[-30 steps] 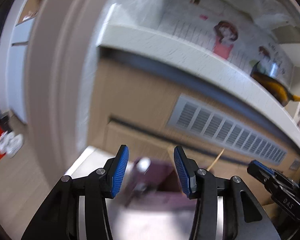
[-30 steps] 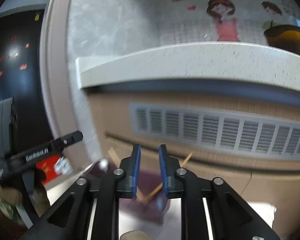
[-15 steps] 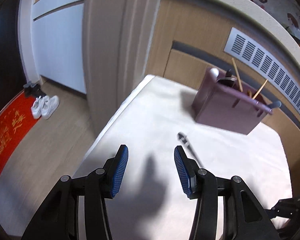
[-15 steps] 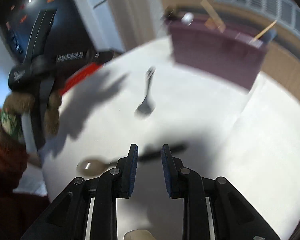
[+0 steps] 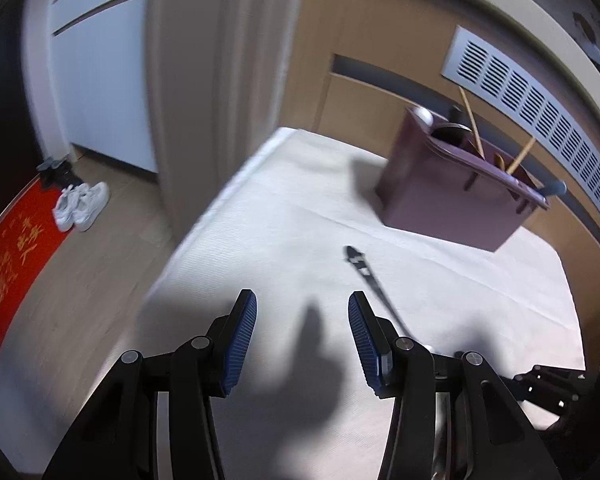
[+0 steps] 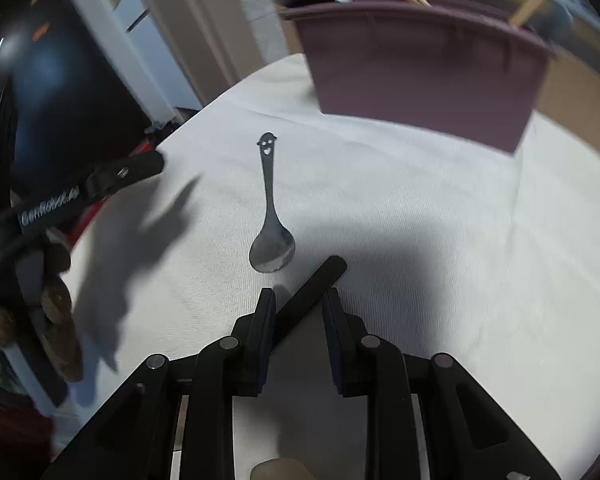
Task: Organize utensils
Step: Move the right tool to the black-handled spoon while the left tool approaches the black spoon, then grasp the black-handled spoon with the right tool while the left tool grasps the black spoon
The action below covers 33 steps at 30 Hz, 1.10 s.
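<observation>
A dark-purple utensil holder (image 5: 452, 200) (image 6: 420, 68) stands at the far side of the white-clothed table (image 5: 284, 216), with chopsticks and other utensils sticking out of it. A metal spoon (image 6: 270, 216) with a smiley face cut into its handle lies mid-table; its handle (image 5: 364, 272) runs beside my left gripper's right finger. My left gripper (image 5: 302, 296) is open over bare cloth, with nothing between its blue pads. My right gripper (image 6: 299, 296) is low over a black utensil handle (image 6: 320, 280) that lies slantwise between its jaws; a gap shows beside the handle.
The table's left edge (image 5: 204, 220) drops to a wooden floor with white shoes (image 5: 82, 204) and a red mat (image 5: 12, 264). A door frame (image 5: 220, 80) stands at the far left corner. A cabinet front with a vent grille (image 5: 540, 120) backs the holder.
Both views have swung down from the cabinet front and counter to the tabletop. The right gripper has come down over the black handle, which now lies between its jaws.
</observation>
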Motion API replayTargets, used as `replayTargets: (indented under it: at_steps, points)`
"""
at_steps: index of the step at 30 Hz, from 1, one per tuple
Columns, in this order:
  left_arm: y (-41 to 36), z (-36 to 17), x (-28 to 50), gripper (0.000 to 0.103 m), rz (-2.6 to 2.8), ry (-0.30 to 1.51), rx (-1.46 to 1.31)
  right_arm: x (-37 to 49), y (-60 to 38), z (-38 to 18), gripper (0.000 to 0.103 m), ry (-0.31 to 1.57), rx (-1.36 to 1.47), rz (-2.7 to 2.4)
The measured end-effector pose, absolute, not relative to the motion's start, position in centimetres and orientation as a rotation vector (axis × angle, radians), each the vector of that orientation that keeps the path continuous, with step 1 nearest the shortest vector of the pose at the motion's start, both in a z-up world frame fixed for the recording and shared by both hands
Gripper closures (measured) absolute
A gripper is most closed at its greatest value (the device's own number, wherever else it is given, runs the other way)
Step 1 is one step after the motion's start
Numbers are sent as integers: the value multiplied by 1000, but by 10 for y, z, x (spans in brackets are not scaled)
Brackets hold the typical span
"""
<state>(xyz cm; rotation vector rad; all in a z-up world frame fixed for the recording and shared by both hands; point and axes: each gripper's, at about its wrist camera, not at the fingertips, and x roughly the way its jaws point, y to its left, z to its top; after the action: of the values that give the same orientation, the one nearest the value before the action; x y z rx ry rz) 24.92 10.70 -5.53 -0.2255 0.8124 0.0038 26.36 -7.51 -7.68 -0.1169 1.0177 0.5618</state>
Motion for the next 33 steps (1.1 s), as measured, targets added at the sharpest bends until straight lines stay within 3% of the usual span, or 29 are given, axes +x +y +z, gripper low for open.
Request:
replayTargets:
  at_steps: [8, 14, 21, 28, 33]
  points:
    - [56, -58, 320, 54, -276, 886, -160, 245, -103, -78, 81, 932, -320, 581]
    - [60, -79, 360, 54, -345, 996, -193, 266, -158, -77, 82, 972, -185, 513]
    - [92, -78, 325, 54, -440, 1097, -234, 272, -165, -75, 81, 970, -144, 544]
    - [51, -71, 255, 54, -500, 1086, 159, 266, -162, -77, 79, 949, -154, 534]
    - [20, -69, 266, 54, -504, 1058, 229, 260, -163, -75, 79, 950, -165, 519]
